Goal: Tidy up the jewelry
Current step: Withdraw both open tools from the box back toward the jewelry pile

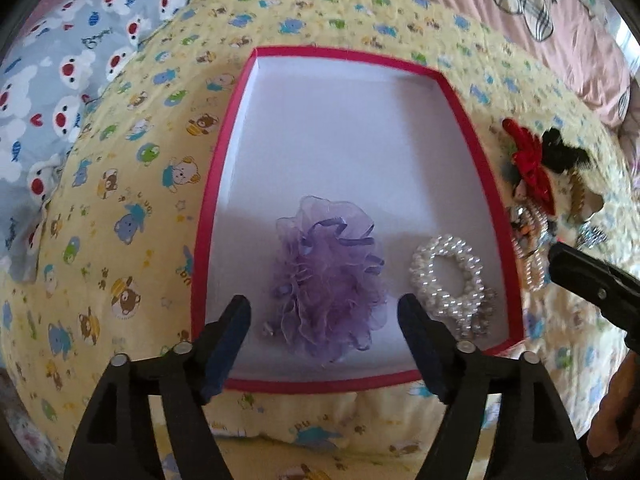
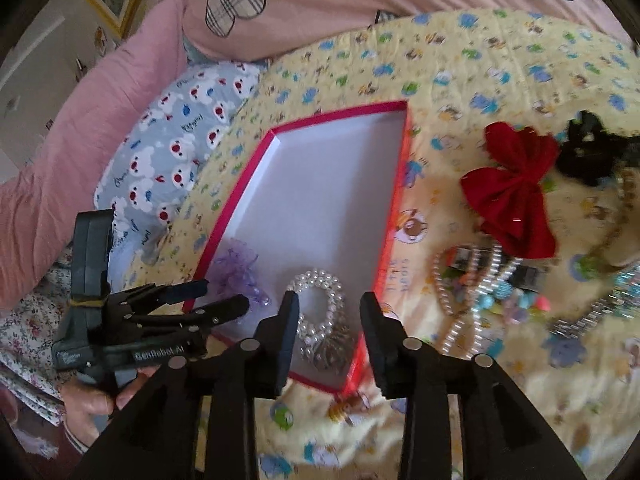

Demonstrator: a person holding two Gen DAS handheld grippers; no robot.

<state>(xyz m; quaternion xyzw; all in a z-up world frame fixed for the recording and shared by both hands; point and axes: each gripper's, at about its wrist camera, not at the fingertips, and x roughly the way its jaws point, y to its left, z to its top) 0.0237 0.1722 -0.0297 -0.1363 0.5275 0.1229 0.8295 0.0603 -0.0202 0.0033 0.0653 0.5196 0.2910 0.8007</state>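
Beside red box (image 1: 496, 184), blurred jewelry pile (image 2: 500, 292)

- The box (image 1: 208, 216) lies on the quilt (image 1: 132, 184).
- In the box's near end lie the hair flower (image 1: 326, 276) to the left and the bead bracelet (image 1: 450, 276) just to its right, apart.
- On the quilt right of the box lies a heap: the bow (image 2: 510, 188) farthest back, the bead strands (image 2: 460, 292) nearer.
- Left of the quilt lies a pillow (image 1: 48, 92).
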